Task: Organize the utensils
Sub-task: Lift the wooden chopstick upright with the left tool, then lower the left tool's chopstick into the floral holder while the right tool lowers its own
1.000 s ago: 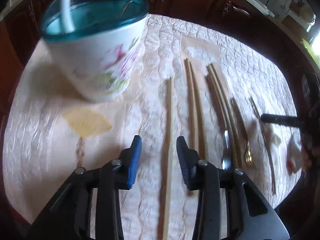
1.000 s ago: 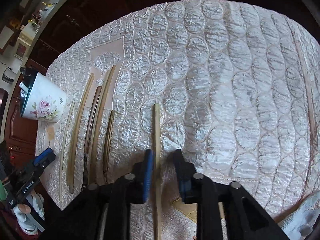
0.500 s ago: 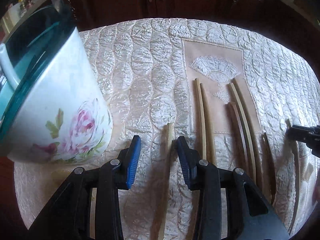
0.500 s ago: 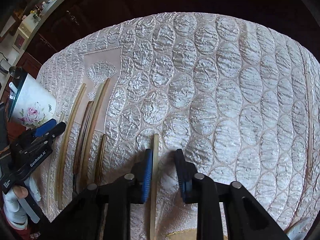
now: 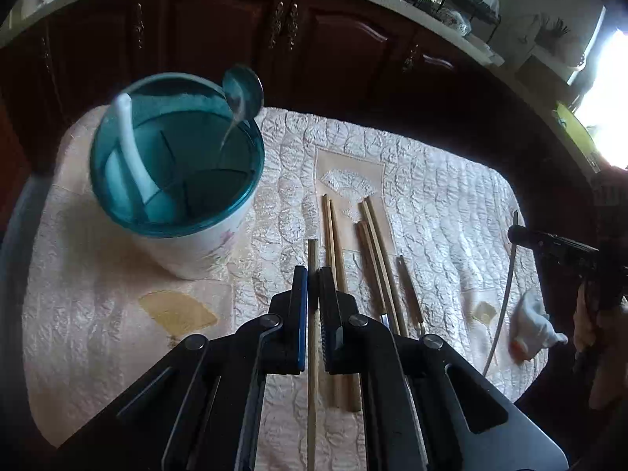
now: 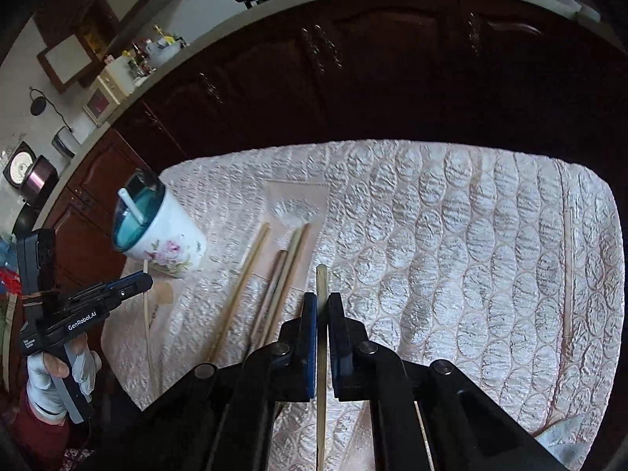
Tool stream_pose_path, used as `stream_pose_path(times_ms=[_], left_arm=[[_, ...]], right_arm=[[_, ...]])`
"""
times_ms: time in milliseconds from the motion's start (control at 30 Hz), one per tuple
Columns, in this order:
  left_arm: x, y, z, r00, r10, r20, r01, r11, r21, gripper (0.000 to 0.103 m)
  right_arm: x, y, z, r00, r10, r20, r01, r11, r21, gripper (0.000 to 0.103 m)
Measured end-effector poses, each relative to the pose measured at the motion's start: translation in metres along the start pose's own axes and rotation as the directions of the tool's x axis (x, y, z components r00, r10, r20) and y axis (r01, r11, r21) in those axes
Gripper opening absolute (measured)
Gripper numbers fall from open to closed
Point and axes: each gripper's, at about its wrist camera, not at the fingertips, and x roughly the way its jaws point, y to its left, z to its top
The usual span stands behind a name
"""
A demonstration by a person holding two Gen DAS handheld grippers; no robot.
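Chopsticks are pinched in both grippers, one each: the left gripper (image 5: 313, 294) and the right gripper (image 6: 322, 325) both slant down toward the quilted tablecloth (image 6: 451, 235), jaws just closed tight on a pale stick (image 5: 313, 259) and its mate (image 6: 322, 286). More chopsticks (image 5: 333, 235) lie on the cloth beside the floral holder (image 5: 176, 180), where a white spoon (image 5: 131, 149) leans.

One holder (image 5: 204, 243) (two spoons (image 5: 133, 157)), several chopsticks (image 5: 333, 243)
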Motion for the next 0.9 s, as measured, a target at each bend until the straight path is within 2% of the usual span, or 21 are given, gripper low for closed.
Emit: stream_pose_path(times_ms=[200, 467, 667, 900], left_arm=[[-0.062, 0.006, -0.004, 0.996, -0.007, 0.087, 0.005, 1.0, 0.017, 0.004], [-0.124, 0.019, 0.001, 0.983, 0.006, 0.186, -0.005, 1.0, -0.004, 0.004], [-0.17, 0.03, 0.032, 0.951, 0.029, 0.307, -0.02, 0.999, -0.032, 0.004], [-0.195, 0.038, 0.071, 0.9, 0.113, 0.42, -0.1, 0.994, -0.053, 0.004]], right_arm=[[-0.04, 0.027, -0.006, 0.998, 0.03, 0.052, -0.026, 0.997, -0.077, 0.005], [-0.064, 0.073, 0.012, 0.991, 0.093, 0.1, -0.076, 0.984, -0.162, 0.005], [-0.074, 0.111, 0.041, 0.976, 0.167, 0.14, -0.137, 0.969, -0.204, 0.005], [-0.079, 0.153, 0.079, 0.951, 0.235, 0.203, -0.188, 0.956, -0.224, 0.005]])
